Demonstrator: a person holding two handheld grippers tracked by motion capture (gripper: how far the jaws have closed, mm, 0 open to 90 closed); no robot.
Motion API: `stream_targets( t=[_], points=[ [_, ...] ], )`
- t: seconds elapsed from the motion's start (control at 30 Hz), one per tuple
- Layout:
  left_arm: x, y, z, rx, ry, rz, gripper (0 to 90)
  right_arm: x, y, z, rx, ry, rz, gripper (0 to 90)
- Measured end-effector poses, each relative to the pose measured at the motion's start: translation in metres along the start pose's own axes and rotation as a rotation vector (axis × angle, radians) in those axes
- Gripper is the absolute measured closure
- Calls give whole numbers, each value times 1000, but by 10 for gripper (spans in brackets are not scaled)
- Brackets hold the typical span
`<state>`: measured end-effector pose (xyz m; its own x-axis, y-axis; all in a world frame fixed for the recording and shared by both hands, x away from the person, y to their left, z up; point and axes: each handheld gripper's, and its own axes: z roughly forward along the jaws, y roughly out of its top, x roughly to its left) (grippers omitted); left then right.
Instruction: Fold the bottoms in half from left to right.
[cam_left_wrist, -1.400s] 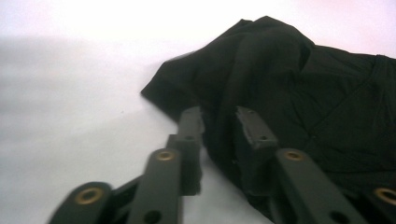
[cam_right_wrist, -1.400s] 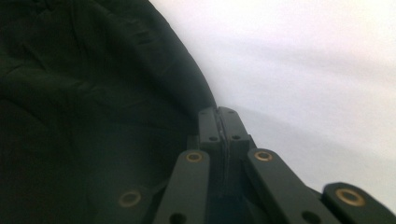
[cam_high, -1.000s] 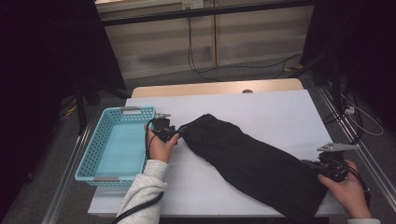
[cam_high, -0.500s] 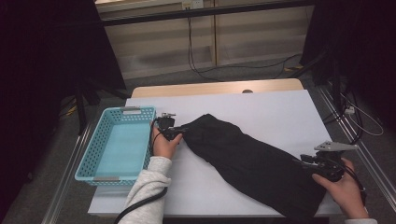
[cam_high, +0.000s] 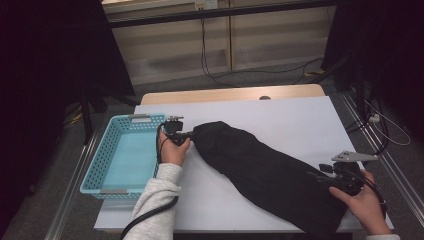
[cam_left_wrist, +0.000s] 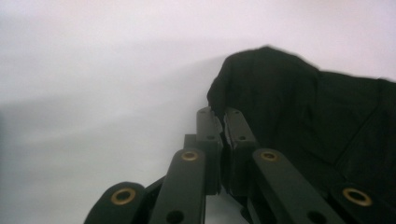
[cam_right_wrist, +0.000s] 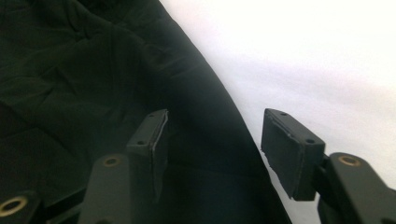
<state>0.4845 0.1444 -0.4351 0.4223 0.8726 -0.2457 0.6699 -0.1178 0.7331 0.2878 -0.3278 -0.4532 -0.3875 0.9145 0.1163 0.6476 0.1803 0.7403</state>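
Observation:
A long black cloth (cam_high: 265, 170) lies slantwise on the white table (cam_high: 280, 115), from the middle left to the front right corner. My left gripper (cam_high: 187, 135) sits at the cloth's upper left end. In the left gripper view its jaws have just been closing and now stand together on a corner of the cloth (cam_left_wrist: 299, 102), so the left gripper (cam_left_wrist: 219, 114) is shut on it. My right gripper (cam_high: 320, 175) is at the cloth's lower right end. Its jaws have just been opening, and the right gripper (cam_right_wrist: 215, 135) stands open over the cloth's edge (cam_right_wrist: 93, 70), pads apart from it.
A light blue plastic basket (cam_high: 95, 165) stands at the table's left side, right beside my left hand. The table's right edge and a metal rail (cam_high: 395, 175) run close to my right hand. Bare white tabletop lies beyond the cloth.
Both hands and the cloth keep nearly the same places as before; no jaw movement can be made out in the high view.

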Motion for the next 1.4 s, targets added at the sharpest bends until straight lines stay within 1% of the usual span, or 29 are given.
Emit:
stream_targets(
  t=[0.07,0.1,0.13,0.2,0.23,0.33,0.37,0.43,0.53,0.63,0.73,0.8,0.83,0.87,0.9,0.93,0.97,1.0,1.03,1.17,1.23,1.27,1.3,1.33,1.37,1.4],
  points=[
    [3,2,-5,-9,5,-15,866,0,0,1,5,-1,0,396],
    [4,1,-6,-6,7,-10,866,0,0,1,8,-1,0,392],
    [6,1,-8,-5,16,-15,866,0,0,1,8,-1,1,391],
    [9,0,-10,-17,18,-34,866,0,0,0,6,-6,3,382],
    [9,0,-10,-18,20,-33,866,-1,0,0,3,-4,9,380],
    [9,-2,-10,-16,16,-29,865,-1,0,-1,-1,-7,4,377],
    [8,-3,-9,-10,22,-15,864,-1,0,-1,0,-7,6,376],
    [7,-4,-7,-10,24,-17,863,-2,-1,0,7,-13,5,373],
    [6,-5,-7,-11,28,-20,862,-5,-2,-1,17,-30,7,375],
    [7,-4,-8,-23,34,-23,862,-11,-4,-5,19,-47,16,390],
    [8,-3,-11,-23,41,-17,864,-13,-6,-3,43,-60,18,413],
    [7,-2,-12,-26,41,-18,864,-13,-8,-1,62,-58,7,451],
    [7,-1,-13,-26,42,-19,864,-13,-8,0,57,-68,2,488],
    [6,0,-14,-30,41,-19,864,-13,-8,-1,61,-73,3,547],
    [6,1,-15,-30,39,-19,864,-13,-8,-1,62,-66,0,607],
    [6,2,-16,-37,41,-18,865,-13,-7,-1,62,-51,11,690],
    [5,3,-17,-37,42,-18,865,-13,-8,-1,64,-21,12,792],
    [5,4,-19,-43,44,-22,865,-12,-8,-1,66,6,16,851],
    [5,5,-20,-45,48,-22,866,-11,-8,0,69,23,15,866],
    [7,9,-25,-42,52,-25,866,-15,-5,-5,88,26,-3,881],
    [7,9,-25,-39,56,-30,866,-17,-6,-7,90,28,2,888],
    [8,8,-25,-36,53,-37,866,-18,-6,-8,91,20,8,889],
    [8,7,-23,-26,54,-33,865,-19,-7,-8,88,17,10,884],
    [8,6,-22,-25,57,-34,863,-18,-7,-7,81,28,2,861],
    [9,5,-21,-17,53,-35,859,-17,-7,-7,80,29,0,805],
    [9,3,-19,-15,52,-45,857,-16,-6,-6,77,22,-4,755]
  ],
)
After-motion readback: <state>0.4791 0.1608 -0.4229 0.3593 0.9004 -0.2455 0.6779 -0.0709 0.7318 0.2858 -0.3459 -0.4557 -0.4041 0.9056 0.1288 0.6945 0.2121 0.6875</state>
